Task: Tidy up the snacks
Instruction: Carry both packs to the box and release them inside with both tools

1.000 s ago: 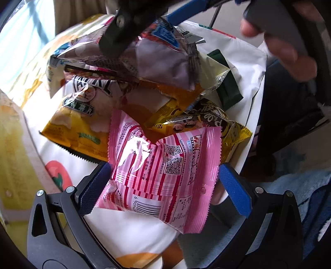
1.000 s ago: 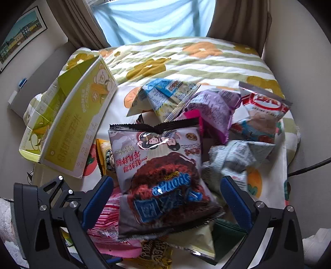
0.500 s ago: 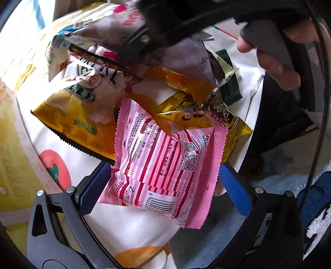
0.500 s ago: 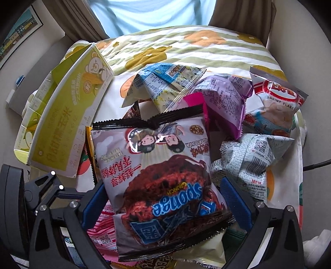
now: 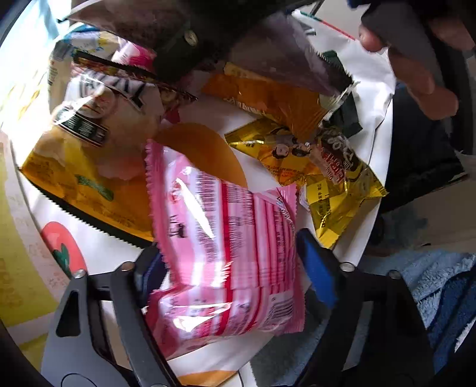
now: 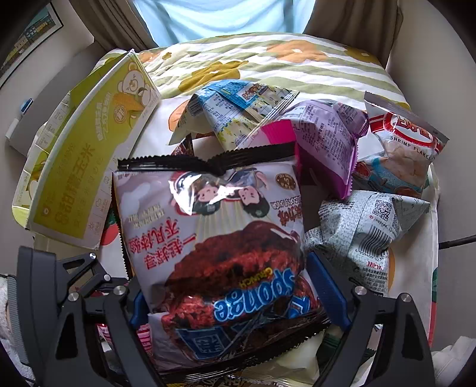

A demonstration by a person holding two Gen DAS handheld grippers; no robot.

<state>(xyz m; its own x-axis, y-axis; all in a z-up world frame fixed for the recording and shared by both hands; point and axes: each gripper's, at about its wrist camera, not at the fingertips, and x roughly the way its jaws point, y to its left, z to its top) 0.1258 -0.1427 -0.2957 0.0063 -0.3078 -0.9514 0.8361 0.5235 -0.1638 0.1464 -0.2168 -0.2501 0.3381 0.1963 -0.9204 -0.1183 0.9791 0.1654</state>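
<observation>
Left gripper (image 5: pixel 229 262) jaws were closing, clamped on crinkled pink striped plastic snack packet (image 5: pixel 226 253). Right gripper (image 6: pixel 232 294) jaws were closing, pressing glossy grey-and-brown Sponge Crunch bag (image 6: pixel 214 244).

Bright curtained window (image 6: pixel 226 18), grey walls (image 6: pixel 431 53)

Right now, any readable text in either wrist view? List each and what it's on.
"sponge", upside down: chocolate snack bag between the closing right gripper jaws.
"SHRIMP FLAKE": red-and-white bag.
"MPIN": white barcode packet.
Chinese print on the green box and pink packet: too blurred to read.
</observation>
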